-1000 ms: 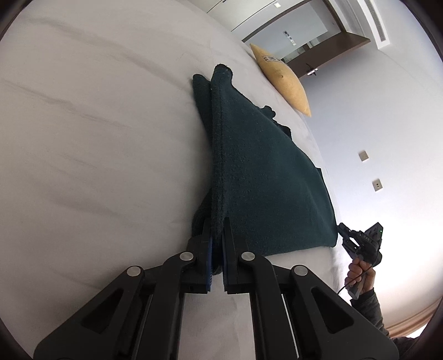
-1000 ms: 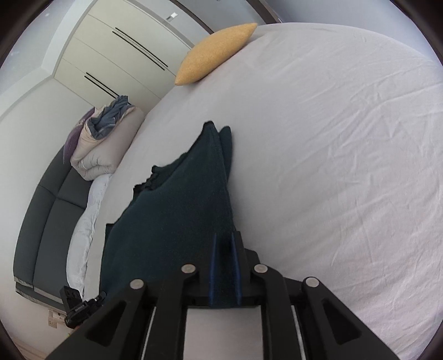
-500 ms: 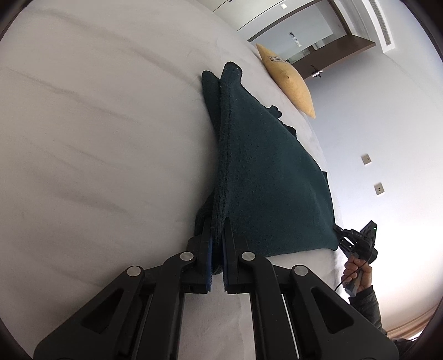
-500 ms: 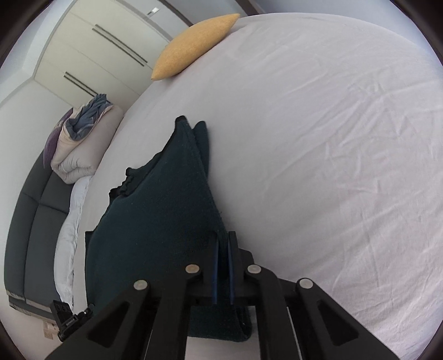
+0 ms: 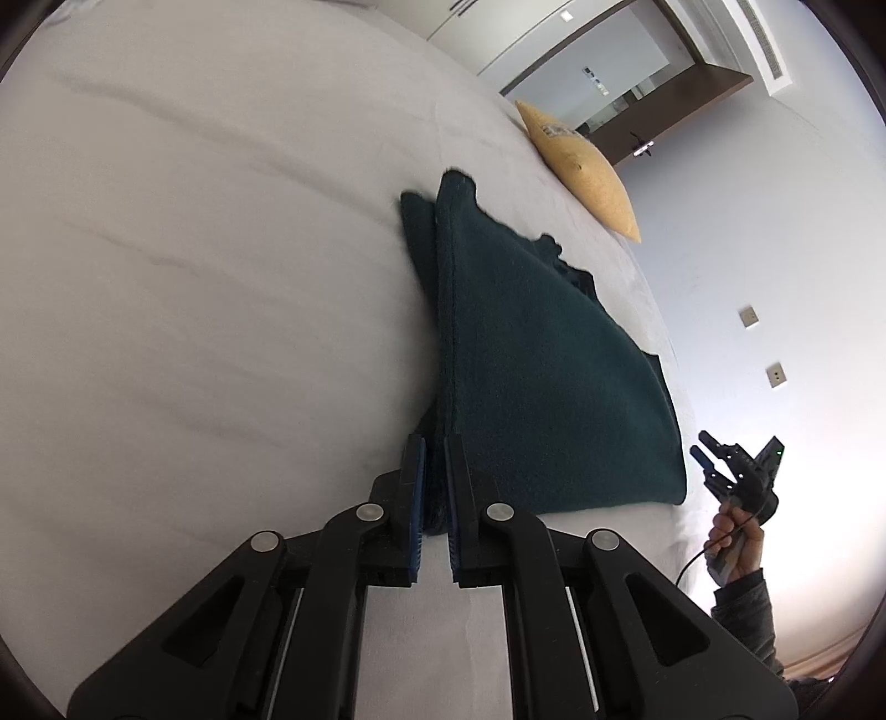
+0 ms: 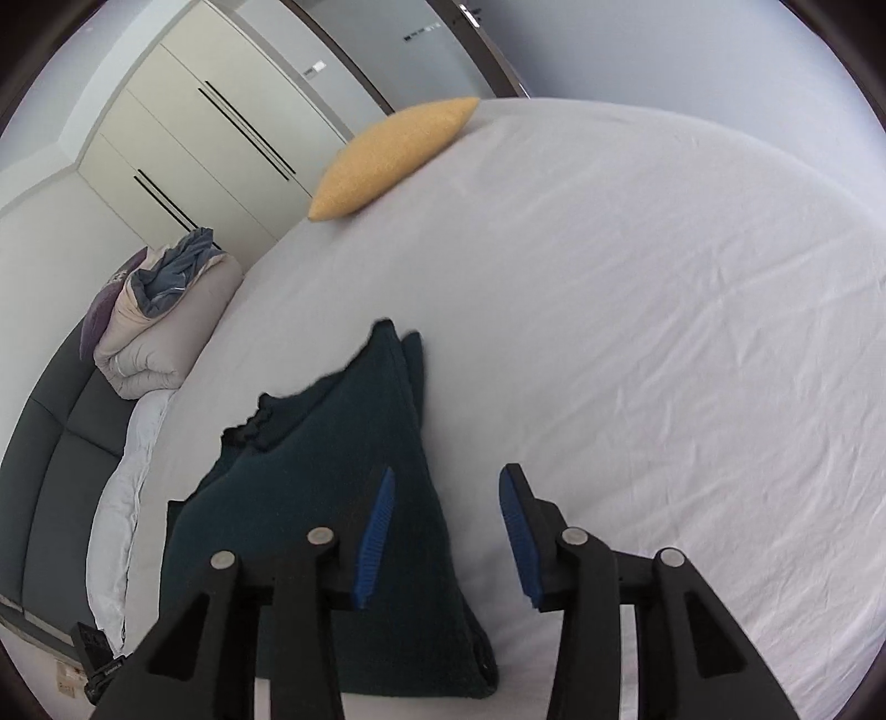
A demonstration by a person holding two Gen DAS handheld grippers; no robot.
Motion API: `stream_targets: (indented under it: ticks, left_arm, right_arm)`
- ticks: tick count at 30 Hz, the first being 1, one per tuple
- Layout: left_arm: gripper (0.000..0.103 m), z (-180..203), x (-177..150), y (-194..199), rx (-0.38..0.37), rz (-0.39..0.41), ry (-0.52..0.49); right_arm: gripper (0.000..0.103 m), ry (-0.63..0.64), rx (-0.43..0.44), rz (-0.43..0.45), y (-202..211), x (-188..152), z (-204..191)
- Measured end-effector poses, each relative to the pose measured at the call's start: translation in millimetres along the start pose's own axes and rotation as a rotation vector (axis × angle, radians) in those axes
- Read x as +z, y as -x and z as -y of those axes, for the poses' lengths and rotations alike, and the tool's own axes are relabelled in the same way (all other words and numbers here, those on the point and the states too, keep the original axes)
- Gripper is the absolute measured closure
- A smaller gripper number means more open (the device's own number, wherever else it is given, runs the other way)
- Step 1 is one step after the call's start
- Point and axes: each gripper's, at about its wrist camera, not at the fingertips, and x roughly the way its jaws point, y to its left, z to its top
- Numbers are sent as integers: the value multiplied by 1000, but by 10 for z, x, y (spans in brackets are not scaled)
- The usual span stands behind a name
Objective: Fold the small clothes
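This is a bedroom in a home or hotel-like apartment: a wide bed [image 6: 637, 332] covered with a white fitted sheet fills most of both views, with a mustard-yellow pillow [image 6: 387, 155] at its far edge. Beside it stand cream built-in wardrobe doors [image 6: 210, 133] with long dark handles and a grey sofa [image 6: 50, 459] piled with a rolled duvet [image 6: 160, 327]. Wall sockets [image 5: 775, 375] and a ceiling air vent [image 5: 758, 39] show on the left wrist view.

Bed sheet [image 6: 637, 343] lay open right of the dark green garment [image 6: 310, 498]. Yellow pillow [image 6: 387, 155] blocked the far edge; rolled duvet [image 6: 160, 332] stood off left.
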Motion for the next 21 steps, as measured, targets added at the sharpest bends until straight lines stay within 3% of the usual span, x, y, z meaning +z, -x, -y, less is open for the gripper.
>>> stream_targets:
  ticks: [2, 5, 9, 11, 14, 15, 17, 21]
  left_arm:
    - [97, 188, 195, 147, 22, 63, -46]
    - [97, 584, 528, 56, -19, 89, -123]
    - [97, 1114, 934, -542, -25, 79, -231]
    - [97, 1228, 1089, -1030, -22, 12, -235]
    - [97, 1146, 1109, -1536, 97, -41, -233]
    - [97, 1061, 1084, -1593, 102, -40, -207]
    - [97, 809, 1018, -1579, 40, -7, -131]
    - [97, 564, 924, -1455, 32, 26, -98]
  right_arm:
    - [59, 43, 59, -34, -118, 92, -237]
    - [59, 72, 155, -104, -436, 127, -623]
    - [61, 42, 235, -194, -978, 46, -955]
    - [62, 43, 278, -255, -1243, -39, -1089]
    - [65, 42, 261, -292, -1518, -104, -1131]
    - [71, 17, 260, -286, -1569, -74, -1072]
    - [97, -42, 244, -266, -1631, 57, -894]
    - [103, -136, 122, -141, -1619, 318, -436]
